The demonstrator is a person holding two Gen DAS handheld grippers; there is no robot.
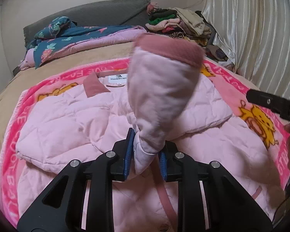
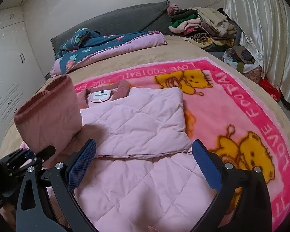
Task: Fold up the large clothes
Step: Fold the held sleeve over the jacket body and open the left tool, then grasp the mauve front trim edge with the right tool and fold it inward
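One pale pink quilted padded jacket lies open-side up on a pink bear-print fleece blanket on the bed: soft, light, springy. Left gripper clamps its sleeve below the ribbed cuff, the best hold; right gripper hangs released.

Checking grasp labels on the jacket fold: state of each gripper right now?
Left gripper: shut on the pink jacket's sleeve, cuff raised.
Right gripper: open, holding nothing, above the jacket.
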